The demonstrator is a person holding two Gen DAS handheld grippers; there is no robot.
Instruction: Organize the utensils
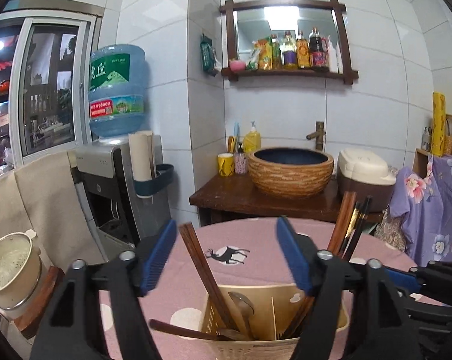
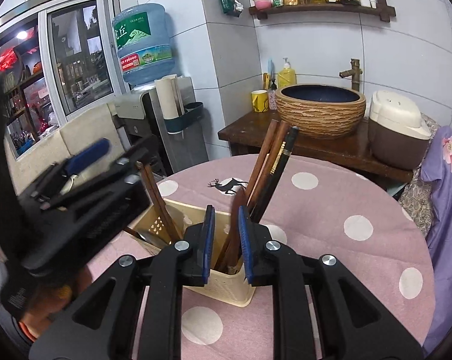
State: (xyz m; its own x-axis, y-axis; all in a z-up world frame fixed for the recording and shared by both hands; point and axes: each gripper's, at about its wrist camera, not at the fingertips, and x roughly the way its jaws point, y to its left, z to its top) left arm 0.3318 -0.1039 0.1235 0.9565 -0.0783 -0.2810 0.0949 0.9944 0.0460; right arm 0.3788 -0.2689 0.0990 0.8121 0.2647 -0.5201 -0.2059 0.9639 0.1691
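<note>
On pink table (image 2: 331, 210) | one caddy (image 2: 226, 288) | left jaws wide, empty | right jaws nearly closed, grip unclear

A round table (image 2: 331, 210) wears a pink cloth with white dots and a deer print (image 1: 227, 254). Behind it a dark wooden stand (image 1: 226, 195) carries a woven-look basin (image 1: 290, 169), a brass tap (image 1: 317, 135), a yellow mug (image 1: 225, 164), a soap bottle (image 1: 252, 139) and a rice cooker (image 1: 365, 177). Left of that stands a water dispenser (image 1: 118, 177) topped by a blue jug (image 1: 116, 90). Bottles (image 1: 301, 51) line a wall shelf (image 1: 289, 73).
</note>
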